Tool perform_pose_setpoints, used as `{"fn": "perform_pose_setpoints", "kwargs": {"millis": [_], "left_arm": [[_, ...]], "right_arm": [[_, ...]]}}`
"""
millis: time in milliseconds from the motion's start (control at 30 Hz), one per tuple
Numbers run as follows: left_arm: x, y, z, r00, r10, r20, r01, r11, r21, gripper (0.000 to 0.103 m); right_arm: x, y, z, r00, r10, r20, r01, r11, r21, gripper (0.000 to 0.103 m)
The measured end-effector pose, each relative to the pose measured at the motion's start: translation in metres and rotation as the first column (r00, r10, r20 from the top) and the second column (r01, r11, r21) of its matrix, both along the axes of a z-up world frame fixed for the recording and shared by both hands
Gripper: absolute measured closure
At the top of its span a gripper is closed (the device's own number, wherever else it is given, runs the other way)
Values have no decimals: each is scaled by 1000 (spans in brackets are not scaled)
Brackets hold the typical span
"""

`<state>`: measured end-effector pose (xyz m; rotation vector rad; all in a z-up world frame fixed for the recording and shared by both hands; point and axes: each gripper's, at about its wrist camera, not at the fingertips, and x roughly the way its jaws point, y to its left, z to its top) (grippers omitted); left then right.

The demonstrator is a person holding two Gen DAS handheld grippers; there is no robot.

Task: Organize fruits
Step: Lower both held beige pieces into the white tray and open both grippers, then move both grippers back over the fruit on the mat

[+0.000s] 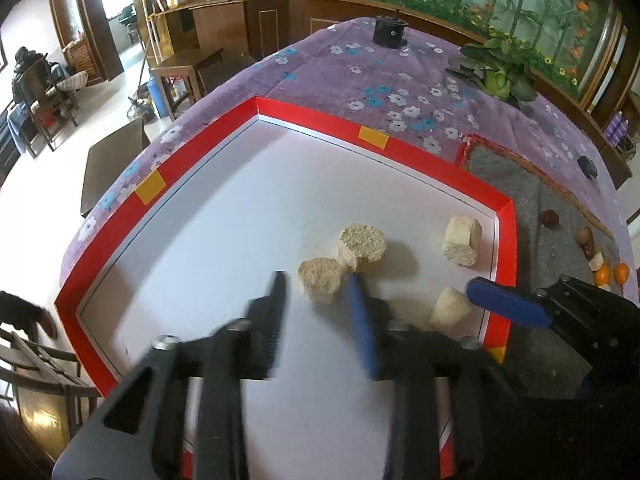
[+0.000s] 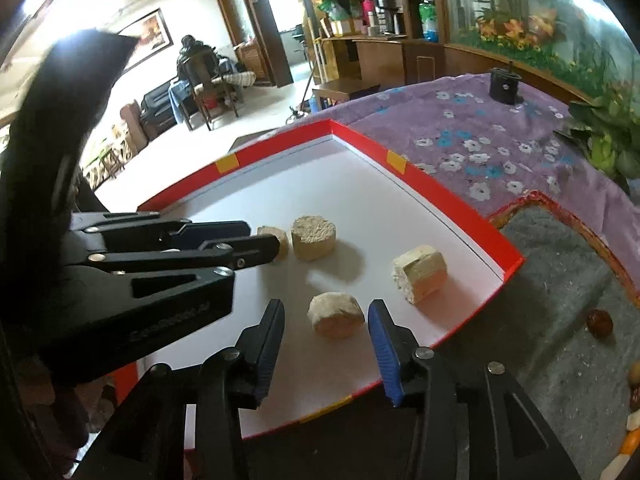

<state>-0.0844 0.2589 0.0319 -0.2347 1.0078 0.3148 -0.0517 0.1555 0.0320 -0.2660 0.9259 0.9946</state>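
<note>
Straddling a pale crumbly chunk [image 2: 336, 316] with the right gripper [image 2: 326, 320] spread wide, inside the red-rimmed tray [image 2: 452, 196]. Probably light and brittle, so best pinched gently across its flat sides. Farther in, left gripper [image 1: 320, 284] also open around another round piece [image 1: 320, 284].

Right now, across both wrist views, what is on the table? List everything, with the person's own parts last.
Box lid: one, red rim, white floor, on the tablecloth.
Pale chunks: four, beige, inside the lid, apart from one another.
Tablecloth: one, purple with white and blue flowers.
Grey mat: one, orange-edged, right of the lid.
Small fruits: several, brown and orange, on the mat.
Black cylinder: one, far edge of the table.
Potted plant: one, green, far right.
Left gripper: fingers open around one chunk.
Right gripper: fingers open around another chunk.
</note>
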Motion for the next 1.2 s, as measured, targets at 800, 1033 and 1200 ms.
{"fn": "perform_pose_setpoints", "kwargs": {"millis": [800,1033,1200], "left_arm": [[0,-65,31,993,-84,80,79,995,66,53],[6,-88,33,988,-132,80,127,990,66,53],[13,-104,33,983,-168,76,163,984,65,53]], "right_arm": [[-1,-114,29,976,-213,40,211,976,56,55],[-1,-134,28,968,-247,48,245,968,47,55],[0,-146,26,962,-267,52,266,963,39,55]]}}
